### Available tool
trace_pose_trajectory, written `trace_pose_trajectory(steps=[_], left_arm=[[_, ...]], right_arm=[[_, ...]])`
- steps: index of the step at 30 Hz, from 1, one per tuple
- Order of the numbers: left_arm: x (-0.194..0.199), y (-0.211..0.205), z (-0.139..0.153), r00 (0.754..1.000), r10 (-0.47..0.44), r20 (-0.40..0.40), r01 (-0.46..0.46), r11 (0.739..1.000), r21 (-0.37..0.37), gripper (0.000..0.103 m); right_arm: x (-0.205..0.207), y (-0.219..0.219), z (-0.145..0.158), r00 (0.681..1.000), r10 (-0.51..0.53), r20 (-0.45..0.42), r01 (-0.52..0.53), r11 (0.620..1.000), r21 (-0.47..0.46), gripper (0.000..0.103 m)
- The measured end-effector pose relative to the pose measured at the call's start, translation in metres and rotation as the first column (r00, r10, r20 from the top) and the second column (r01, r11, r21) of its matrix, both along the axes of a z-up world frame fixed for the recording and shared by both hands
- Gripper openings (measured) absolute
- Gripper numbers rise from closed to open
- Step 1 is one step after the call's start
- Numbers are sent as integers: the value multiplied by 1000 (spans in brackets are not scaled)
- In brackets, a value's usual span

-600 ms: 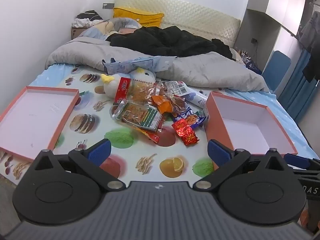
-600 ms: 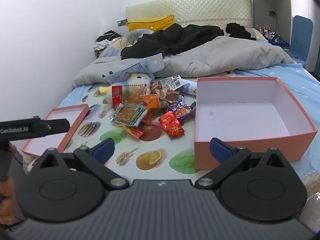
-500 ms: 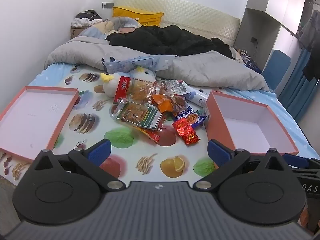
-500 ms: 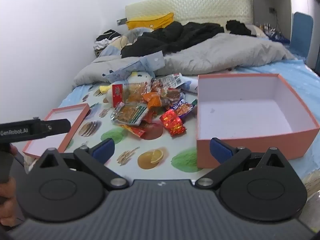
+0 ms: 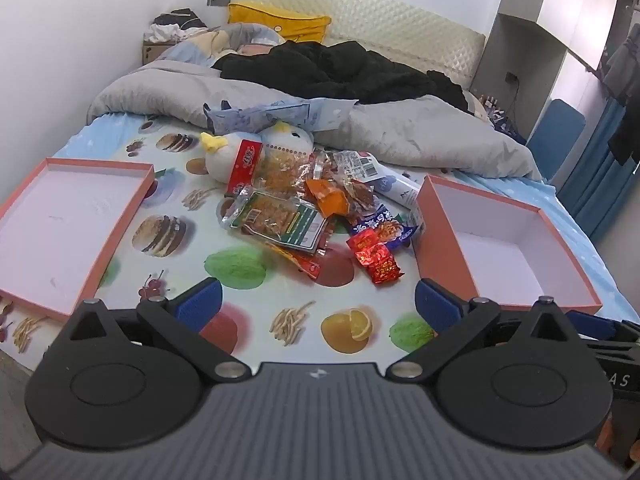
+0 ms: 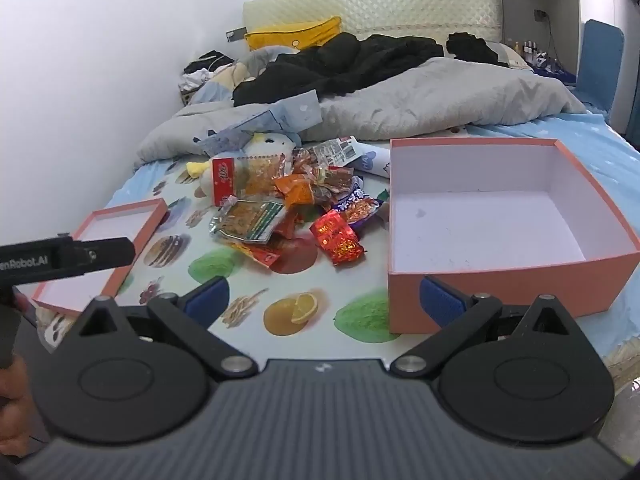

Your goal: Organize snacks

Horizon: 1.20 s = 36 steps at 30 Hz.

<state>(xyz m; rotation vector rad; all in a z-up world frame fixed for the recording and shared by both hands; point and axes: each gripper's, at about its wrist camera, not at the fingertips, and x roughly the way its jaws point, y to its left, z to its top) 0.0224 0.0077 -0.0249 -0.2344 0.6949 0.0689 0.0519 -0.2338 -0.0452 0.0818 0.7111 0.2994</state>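
- On the bed, on a mat (image 5: 240, 332) with food pictures, our snacks (image 5: 316, 216) all lie in one messy pile, between the box lid (image 5: 64, 216) and the deep box (image 6: 500, 280).
- We have not put away any snack yet. The deep box is bare inside, and so is the lid.
- Our left gripper (image 5: 316, 304) has its jaws wide apart, and nothing is in them. It hangs near the front edge of the mat, apart from the pile.
- Our right gripper (image 6: 326, 300) is wide apart too, and holds nothing. It hangs just in front of the deep box.
- A shiny red packet (image 6: 338, 238) lies closest to us, just beside the box.
- We think the whole job is left: every snack has to be picked up and put in.
- A soft toy duck (image 5: 240, 148) lies at the back of the pile, touching the snacks.
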Motion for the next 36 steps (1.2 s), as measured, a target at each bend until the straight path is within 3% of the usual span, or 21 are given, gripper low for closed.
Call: trace_pose_trajectory(steps=[36], left_arm=[[11,0,-18,999,-1,-39,1,1000,0,103]], right_arm=[[6,1,-13,997,2,-79,0,1000,29,103]])
